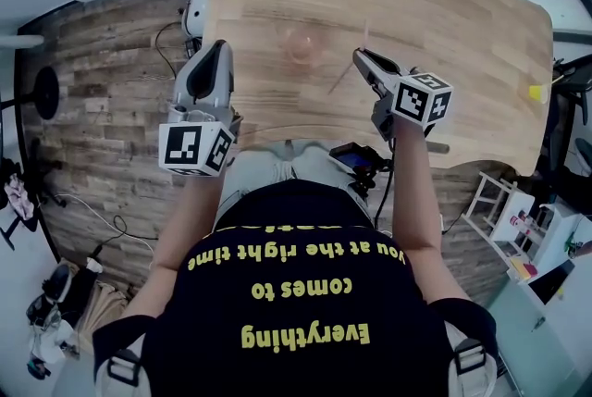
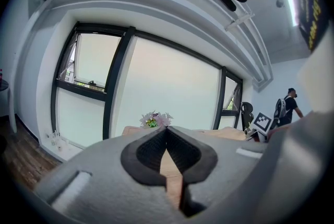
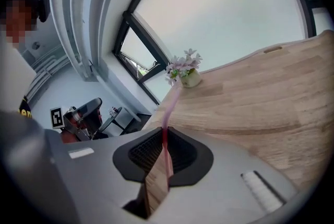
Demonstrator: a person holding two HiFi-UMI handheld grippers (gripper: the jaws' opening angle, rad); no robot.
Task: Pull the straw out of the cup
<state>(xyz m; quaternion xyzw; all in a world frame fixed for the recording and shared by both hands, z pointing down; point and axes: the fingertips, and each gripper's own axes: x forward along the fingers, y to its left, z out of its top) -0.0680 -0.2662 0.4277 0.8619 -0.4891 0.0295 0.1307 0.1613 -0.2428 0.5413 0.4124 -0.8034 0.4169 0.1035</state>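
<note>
A pale wooden table (image 1: 462, 34) fills the upper part of the head view, set on a wood-plank floor, with a large black-framed window (image 2: 172, 82) beyond it and a small pot of flowers (image 3: 183, 67) at the far edge. On the table stands a clear, pinkish cup (image 1: 302, 44), beyond and between the two sets of jaws, to the left of the right gripper's tips and apart from them. No straw can be made out in it, though the cup is faint and small in that view. The right gripper (image 3: 164, 131) has its jaws pinched on the pink straw (image 3: 169, 108). The straw is clamped between the pads near their tips, and its free length runs out forward past them, above the table top and toward the flowers. The left gripper (image 2: 167, 131) is held near the table's near edge, level and to the left of the cup. Its jaws are pressed together at the tips with nothing between them, and only bare table shows through the gap behind the pads. Judgement: the pull itself appears complete, as the straw is clear of the cup and held by the right jaws alone. What seems to remain, if anything, is to carry the straw aside or lay it on the table and release it.
</note>
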